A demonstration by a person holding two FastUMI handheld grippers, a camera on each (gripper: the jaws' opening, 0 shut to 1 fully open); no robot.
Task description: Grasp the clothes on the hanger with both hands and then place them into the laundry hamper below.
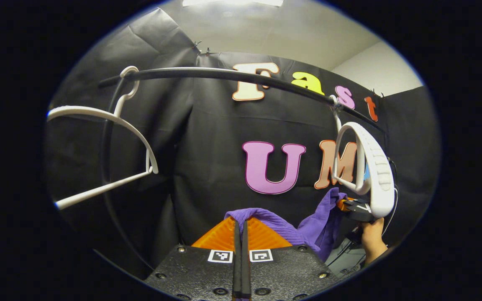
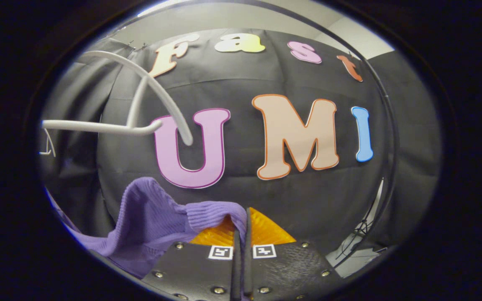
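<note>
Black cloth wall point(image 1: 207, 138) across the centre of both views, creased and pinned along its top edge. Dark curved rail point(image 1: 224, 75) arching from upper left to right of the left gripper view. Pale ceiling point(image 1: 266, 33) above, with bright light panel point(image 1: 232, 2) at top centre. White room wall point(image 1: 375, 67) at upper right.

clothes point(image 2: 149, 217): purple ribbed knit cloth | hanger point(image 1: 373, 167): white matt plastic | rail point(image 1: 224, 75): smooth black

The left gripper point(image 1: 241, 228) has its jaws pressed together on purple cloth point(image 1: 283, 228), the right gripper point(image 2: 243, 228) likewise, and a bare hand point(image 1: 373, 240) holds the right gripper farther off.
</note>
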